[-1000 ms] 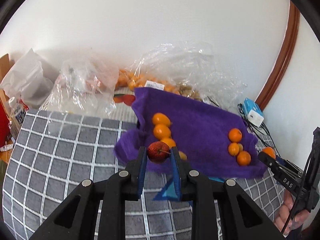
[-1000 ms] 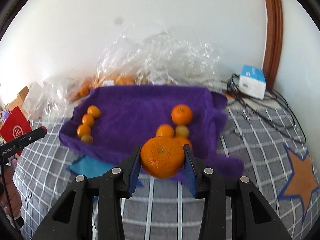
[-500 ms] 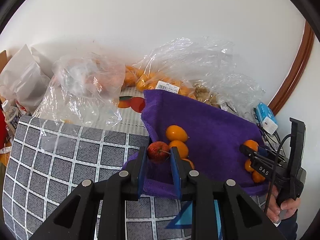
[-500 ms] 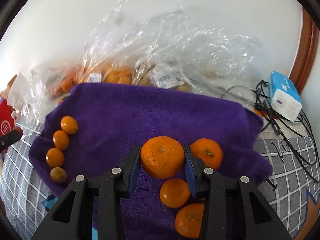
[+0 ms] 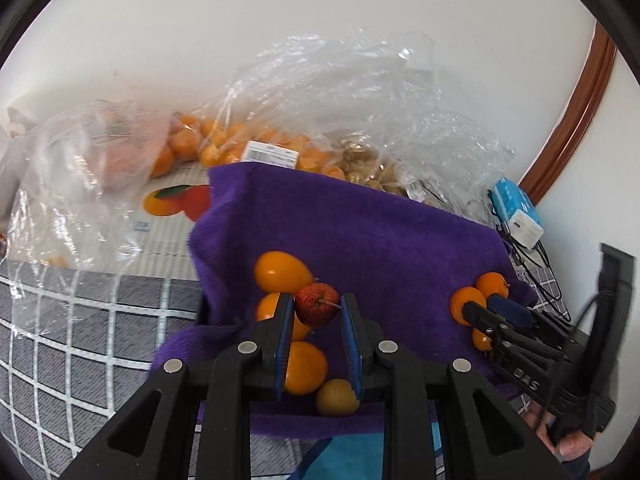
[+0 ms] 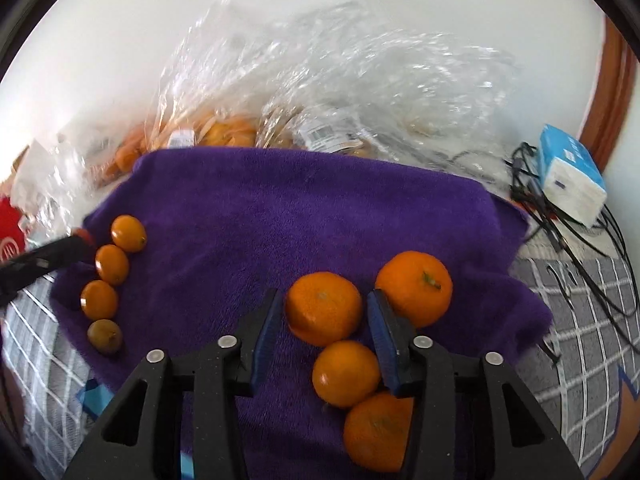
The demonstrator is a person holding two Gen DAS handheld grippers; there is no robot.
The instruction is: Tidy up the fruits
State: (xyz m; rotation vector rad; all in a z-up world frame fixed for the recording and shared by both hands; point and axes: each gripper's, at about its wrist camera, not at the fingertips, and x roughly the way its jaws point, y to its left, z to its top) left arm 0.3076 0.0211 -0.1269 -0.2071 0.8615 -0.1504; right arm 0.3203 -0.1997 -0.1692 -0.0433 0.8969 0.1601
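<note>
A small round red fruit (image 5: 317,305) sat squeezed tight in the left gripper (image 5: 316,309), just above the soft purple towel (image 5: 380,240). A big round orange mandarin (image 6: 323,309) lay on that towel between the right gripper's (image 6: 323,310) opening jaws, both pads off it.

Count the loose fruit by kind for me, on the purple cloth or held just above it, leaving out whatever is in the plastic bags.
Mandarins: 4
Small oval orange fruits: 4 (one of them dull and yellowish)
Small red fruit, held in the left gripper: 1
Total: 9
</note>
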